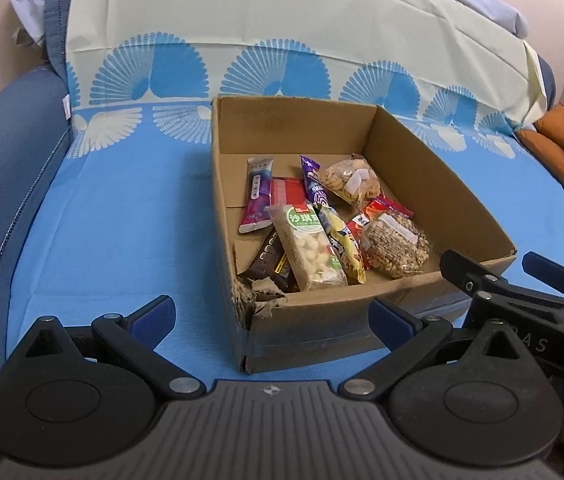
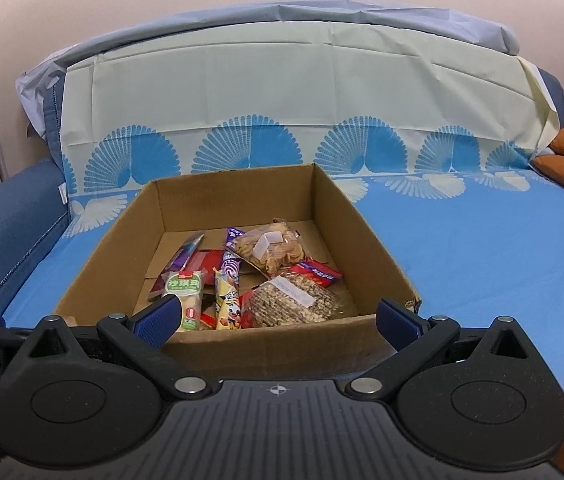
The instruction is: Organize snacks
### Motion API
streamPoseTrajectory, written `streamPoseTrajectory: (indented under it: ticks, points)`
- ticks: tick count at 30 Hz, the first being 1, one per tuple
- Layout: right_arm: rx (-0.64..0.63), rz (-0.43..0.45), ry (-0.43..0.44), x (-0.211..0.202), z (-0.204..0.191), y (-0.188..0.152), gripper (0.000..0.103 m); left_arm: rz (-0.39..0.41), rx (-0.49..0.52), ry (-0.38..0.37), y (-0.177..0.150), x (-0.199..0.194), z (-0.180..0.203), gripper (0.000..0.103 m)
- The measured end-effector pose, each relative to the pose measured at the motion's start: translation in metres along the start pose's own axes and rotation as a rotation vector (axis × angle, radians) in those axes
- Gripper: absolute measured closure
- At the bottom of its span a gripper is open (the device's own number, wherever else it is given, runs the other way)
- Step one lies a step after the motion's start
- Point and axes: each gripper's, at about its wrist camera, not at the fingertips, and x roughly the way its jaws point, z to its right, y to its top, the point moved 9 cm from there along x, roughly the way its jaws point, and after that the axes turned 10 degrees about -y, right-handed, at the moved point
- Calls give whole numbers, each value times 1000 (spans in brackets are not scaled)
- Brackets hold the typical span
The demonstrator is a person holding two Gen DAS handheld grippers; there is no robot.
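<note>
While both grippers are held just short of the cardboard box [image 1: 433, 176], the left gripper [image 1: 272, 316] and the right gripper [image 2: 278, 316] are seen with fingers spread wide and nothing between them. Inside the box, set on a blue patterned cloth [image 1: 122, 220], the snacks are piled: a nougat bar [image 1: 307, 248], a peanut bag [image 1: 395, 246], a cracker bag [image 2: 268, 250].

Open cardboard box [image 1: 421, 184] on blue cloth w/ approx. ten snack packs [image 1: 313, 248] piled loosely inside.
</note>
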Motion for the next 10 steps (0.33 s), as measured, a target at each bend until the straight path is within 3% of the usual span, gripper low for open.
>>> streamPoseTrajectory:
  ticks: [10]
  points:
    - [19,-32,-17,10,15,2,1,-14,57,-41,7,11,18,0]
